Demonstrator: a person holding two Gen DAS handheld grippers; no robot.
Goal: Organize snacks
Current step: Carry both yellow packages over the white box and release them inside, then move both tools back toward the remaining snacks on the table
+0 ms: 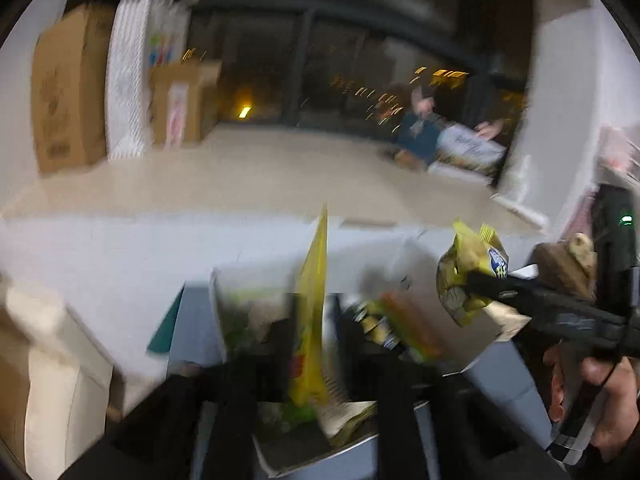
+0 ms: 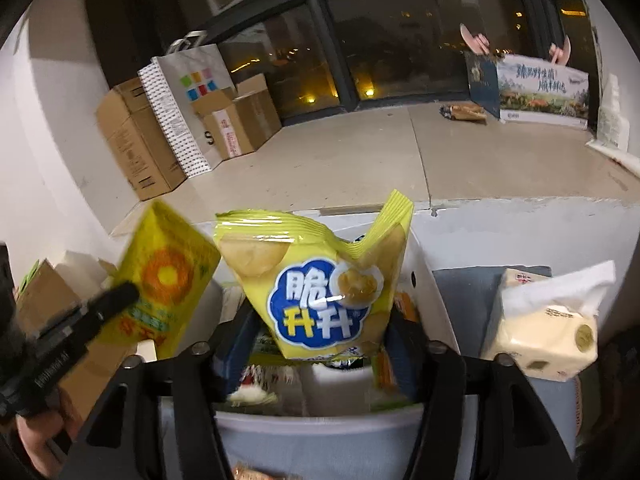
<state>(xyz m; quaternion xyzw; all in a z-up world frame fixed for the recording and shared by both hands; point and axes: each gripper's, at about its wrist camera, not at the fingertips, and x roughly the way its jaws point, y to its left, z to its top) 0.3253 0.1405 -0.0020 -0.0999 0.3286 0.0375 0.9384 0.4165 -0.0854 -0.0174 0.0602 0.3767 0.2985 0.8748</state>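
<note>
right gripper (image 2: 320, 344) clamps glossy yellow chip bag (image 2: 316, 284) upright above white snack box (image 2: 320, 420), likely for slotting in; left gripper (image 1: 316, 360) pinches flat yellow packet (image 1: 314, 304) edgewise.

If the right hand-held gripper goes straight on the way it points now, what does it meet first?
Besides the chip bag that the right hand-held gripper already holds, probably the snacks in the white box just beyond. Depth is unclear, so it might instead pass over the box toward the floor.
</note>
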